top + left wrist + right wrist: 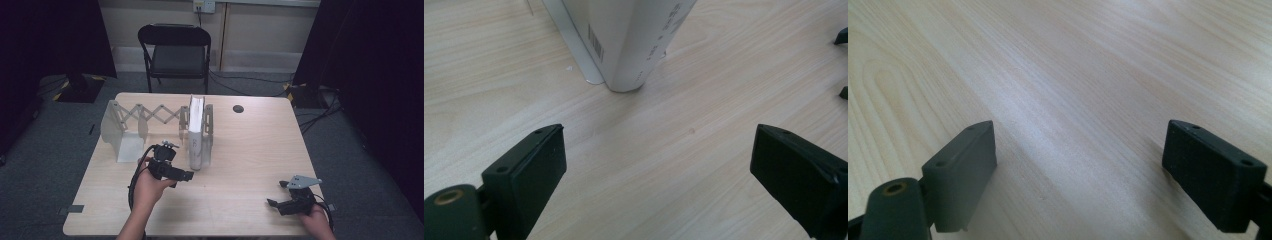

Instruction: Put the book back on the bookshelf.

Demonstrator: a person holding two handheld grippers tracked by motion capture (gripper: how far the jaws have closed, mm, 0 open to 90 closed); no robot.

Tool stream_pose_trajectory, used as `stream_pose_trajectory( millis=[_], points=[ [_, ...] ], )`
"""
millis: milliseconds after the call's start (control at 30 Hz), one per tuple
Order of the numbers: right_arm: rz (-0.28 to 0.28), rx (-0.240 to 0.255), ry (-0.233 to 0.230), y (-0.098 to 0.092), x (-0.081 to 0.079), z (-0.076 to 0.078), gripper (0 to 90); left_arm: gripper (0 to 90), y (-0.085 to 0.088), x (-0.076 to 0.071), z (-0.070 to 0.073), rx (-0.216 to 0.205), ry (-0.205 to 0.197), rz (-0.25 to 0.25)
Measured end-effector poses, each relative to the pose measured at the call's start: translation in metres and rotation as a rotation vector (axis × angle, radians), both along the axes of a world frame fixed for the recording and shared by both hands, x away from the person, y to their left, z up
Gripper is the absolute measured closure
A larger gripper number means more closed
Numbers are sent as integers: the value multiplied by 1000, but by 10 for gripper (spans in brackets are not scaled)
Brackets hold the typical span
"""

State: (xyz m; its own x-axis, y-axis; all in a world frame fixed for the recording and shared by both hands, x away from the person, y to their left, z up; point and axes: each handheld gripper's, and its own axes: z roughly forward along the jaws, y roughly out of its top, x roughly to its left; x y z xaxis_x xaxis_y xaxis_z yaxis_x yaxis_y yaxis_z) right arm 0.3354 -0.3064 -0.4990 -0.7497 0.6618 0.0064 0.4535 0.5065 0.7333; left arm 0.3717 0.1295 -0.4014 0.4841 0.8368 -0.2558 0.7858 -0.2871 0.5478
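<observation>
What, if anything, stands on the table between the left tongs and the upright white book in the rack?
Nothing visible does. The left tongs stand open, and bare wooden table lies between them and the near end of the white book. The book stands upright beside the rack's end plate, which sits to one side, not in front.

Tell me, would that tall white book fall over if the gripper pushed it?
Probably, if pushed from the side: the white book stands upright on a narrow edge, so it looks tippy. The bookend touching it may hold it one way. Its cover looks smooth, so the open left hand-held gripper might slip.
</observation>
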Motion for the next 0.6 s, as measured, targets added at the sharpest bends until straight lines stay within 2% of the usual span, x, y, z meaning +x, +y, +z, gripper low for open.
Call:
stream_pose_trajectory(
  millis=[267, 600],
  points=[
    [0, -1, 0, 0, 0, 0, 135, 78, 4, 0, -12, -8, 1, -11],
    [1, 0, 0, 0, 0, 0, 135, 79, 7, -3, -31, 1, -3, -16]
  ],
)
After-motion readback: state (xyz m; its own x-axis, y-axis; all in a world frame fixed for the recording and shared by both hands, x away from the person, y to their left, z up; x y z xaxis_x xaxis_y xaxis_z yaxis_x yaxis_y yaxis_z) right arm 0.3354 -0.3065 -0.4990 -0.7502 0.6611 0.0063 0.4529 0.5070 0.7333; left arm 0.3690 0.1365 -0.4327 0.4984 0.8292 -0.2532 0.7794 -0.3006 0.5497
